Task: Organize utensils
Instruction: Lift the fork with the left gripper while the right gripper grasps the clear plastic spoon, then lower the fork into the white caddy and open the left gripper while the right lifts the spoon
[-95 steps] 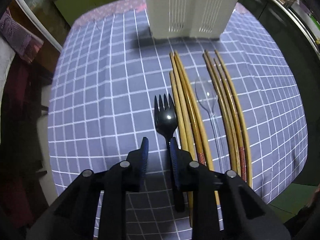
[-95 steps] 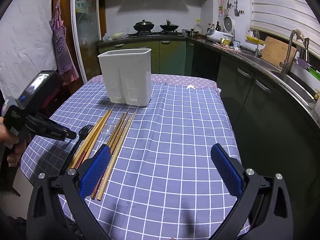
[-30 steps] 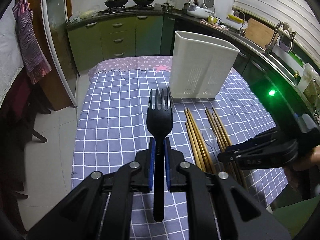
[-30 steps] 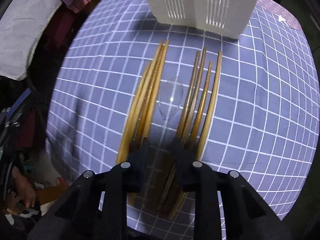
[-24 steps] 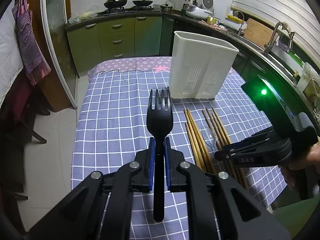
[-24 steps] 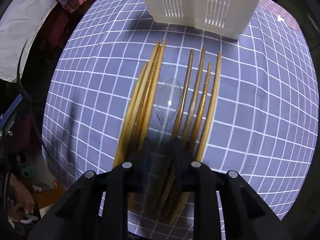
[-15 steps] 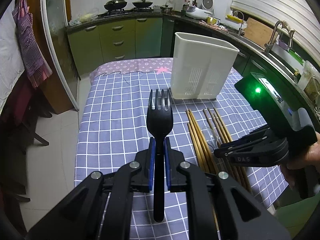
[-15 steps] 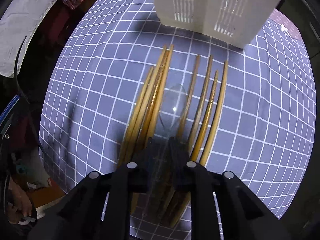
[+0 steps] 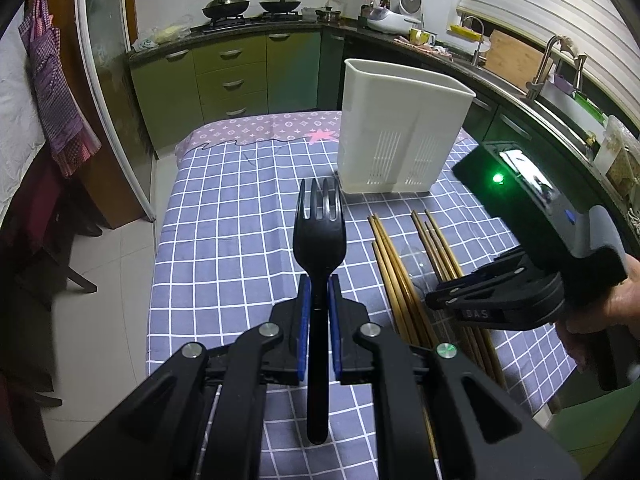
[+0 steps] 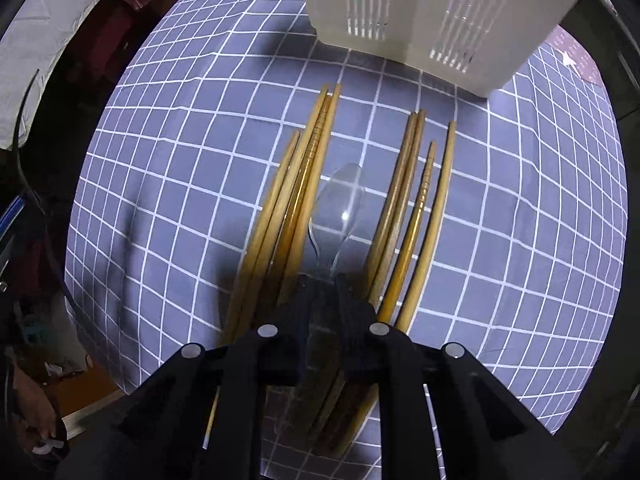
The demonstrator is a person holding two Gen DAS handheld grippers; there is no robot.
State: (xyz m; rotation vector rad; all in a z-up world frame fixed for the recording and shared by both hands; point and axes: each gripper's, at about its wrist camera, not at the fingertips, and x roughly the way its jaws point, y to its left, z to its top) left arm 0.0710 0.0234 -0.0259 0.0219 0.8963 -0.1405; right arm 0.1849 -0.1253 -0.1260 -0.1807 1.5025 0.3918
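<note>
The desk wears a purple-blue checked cloth, with a pink patterned strip showing at its far edge. A white slotted utensil holder stands on it at upper centre of the frame. Below it lie two bundles of wooden chopsticks, a clear plastic spoon between them (bowl toward the holder).

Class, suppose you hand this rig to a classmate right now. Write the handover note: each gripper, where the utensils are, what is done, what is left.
Left gripper: shut on the black fork, held above the cloth.
Right gripper: closed around the clear spoon handle, down on the cloth.
Spoon lies between two bundles of chopsticks, in front of the white holder.
Done: fork picked up.
Left: nothing visibly in the holder yet; fork, spoon and chopsticks all go in.
</note>
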